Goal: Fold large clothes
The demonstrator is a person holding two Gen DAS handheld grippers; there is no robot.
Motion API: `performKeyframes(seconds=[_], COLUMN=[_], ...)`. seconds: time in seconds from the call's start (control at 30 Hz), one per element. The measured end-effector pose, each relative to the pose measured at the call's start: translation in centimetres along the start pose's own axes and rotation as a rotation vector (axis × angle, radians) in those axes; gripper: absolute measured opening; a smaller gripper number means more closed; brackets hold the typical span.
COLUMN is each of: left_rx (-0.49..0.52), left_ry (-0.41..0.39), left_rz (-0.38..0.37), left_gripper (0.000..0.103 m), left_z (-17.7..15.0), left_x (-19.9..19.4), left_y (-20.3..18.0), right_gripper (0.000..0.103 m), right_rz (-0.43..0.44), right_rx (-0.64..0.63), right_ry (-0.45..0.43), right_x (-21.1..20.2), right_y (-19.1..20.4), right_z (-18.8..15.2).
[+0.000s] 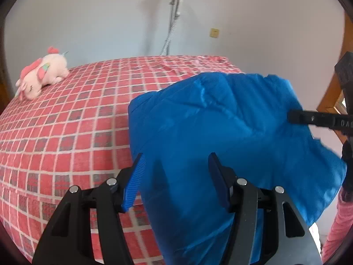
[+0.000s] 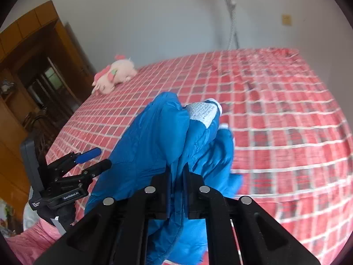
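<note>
Black linkage arms of my left claw fill the bottom of its own view, and its blue-padded fingers stand partway apart. Blue fabric lies in the gap between them, but neither pad presses on it, so that claw holds nothing. Going left to right in that view: a pink plush toy lies on its side near the far left edge of the bed, which wears a red and white checked cover. Next comes the blue jacket, the large garment in question, bunched up and raised off the bed on the right half. At its right edge my right claw comes in from the side, its black tip against the cloth.

From the right wrist, my left claw shows at the left, apart from the jacket's edge. In the centre the blue jacket rises in a thick fold, a white dotted lining patch showing at its top. My right claw is pinched tight on a gather of that fabric, its jaws nearly together. The bed spreads to the right. No containers show in either view.
</note>
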State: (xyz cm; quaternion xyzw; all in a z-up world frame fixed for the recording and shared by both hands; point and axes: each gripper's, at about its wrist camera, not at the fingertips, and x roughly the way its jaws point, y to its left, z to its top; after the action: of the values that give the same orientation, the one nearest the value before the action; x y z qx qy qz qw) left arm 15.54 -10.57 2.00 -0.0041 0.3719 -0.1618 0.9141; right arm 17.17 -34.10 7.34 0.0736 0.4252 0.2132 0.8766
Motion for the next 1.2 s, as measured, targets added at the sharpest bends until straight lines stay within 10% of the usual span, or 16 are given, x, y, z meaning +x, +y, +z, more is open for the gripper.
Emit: performKeyframes(seconds=[0.53,0.9,1.0,1.2], left_rx=[0.089,0.074,0.096,0.143], left_ry=[0.075,-0.001,0.002,0.069], left_rz=[-0.056,-0.028,-0.042,-0.084], left_gripper=[0.059,0.058,0.058,0.06], left_z=[-2.5,-1.9,-2.6,-5.4], left_x=[3.7,-1.3,-1.7,-0.5], left_y=[-3.4,-2.6,-3.2,-4.4], right_gripper=[0.014,0.027,0.025,0.022], right_rz=[-0.149,-0.134,-0.045,-0.136], right_rx=[0.148,0.013,-0.058,-0.093], right_ry=[0.105,-0.025,0.049,0.142], right_x=[5.8,-2.1,-1.2,1.5], right_y=[-7.0,-0.6,2.1,2.2], right_z=[-7.7,-5.9,-6.9,-10.6])
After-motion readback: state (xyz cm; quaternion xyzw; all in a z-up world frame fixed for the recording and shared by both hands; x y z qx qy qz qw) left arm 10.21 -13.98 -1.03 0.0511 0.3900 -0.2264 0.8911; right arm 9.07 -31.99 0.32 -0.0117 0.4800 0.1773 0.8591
